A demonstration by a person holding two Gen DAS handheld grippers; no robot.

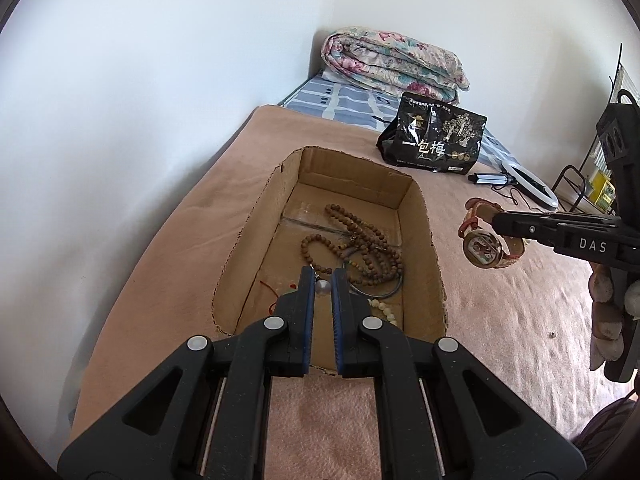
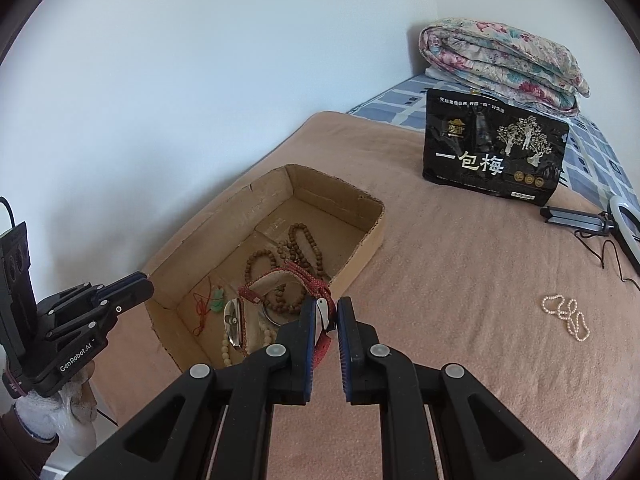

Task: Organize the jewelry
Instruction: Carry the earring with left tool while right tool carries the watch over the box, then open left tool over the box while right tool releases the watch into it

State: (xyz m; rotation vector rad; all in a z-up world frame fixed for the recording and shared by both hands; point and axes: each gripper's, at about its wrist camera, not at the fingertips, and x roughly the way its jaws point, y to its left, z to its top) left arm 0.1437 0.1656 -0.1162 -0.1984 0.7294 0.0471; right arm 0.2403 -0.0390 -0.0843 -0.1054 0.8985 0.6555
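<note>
Bed (image 2: 460,280), pink blanket, white wall behind, carrying all items. Cardboard box (image 1: 424,216), open-topped, lying just ahead of the left tool (image 1: 323,280); that tool hovering over the box's near end, fingers narrowly parted, gripping nothing. Inside the box: brown bead strands (image 1: 368,248), a cream bead string (image 2: 226,354), a green pendant on red cord (image 2: 217,299), a metal bangle, partly hidden. Right tool (image 2: 325,312) clamping the red strap of a wristwatch (image 1: 484,246), the watch hanging in the air beside the box's right wall, clear of the blanket. Pearl strand (image 2: 566,316) lying on the blanket well to the right of the right tool. Black snack bag (image 2: 494,152) standing far ahead; folded floral quilt (image 2: 504,56) resting behind it.
</note>
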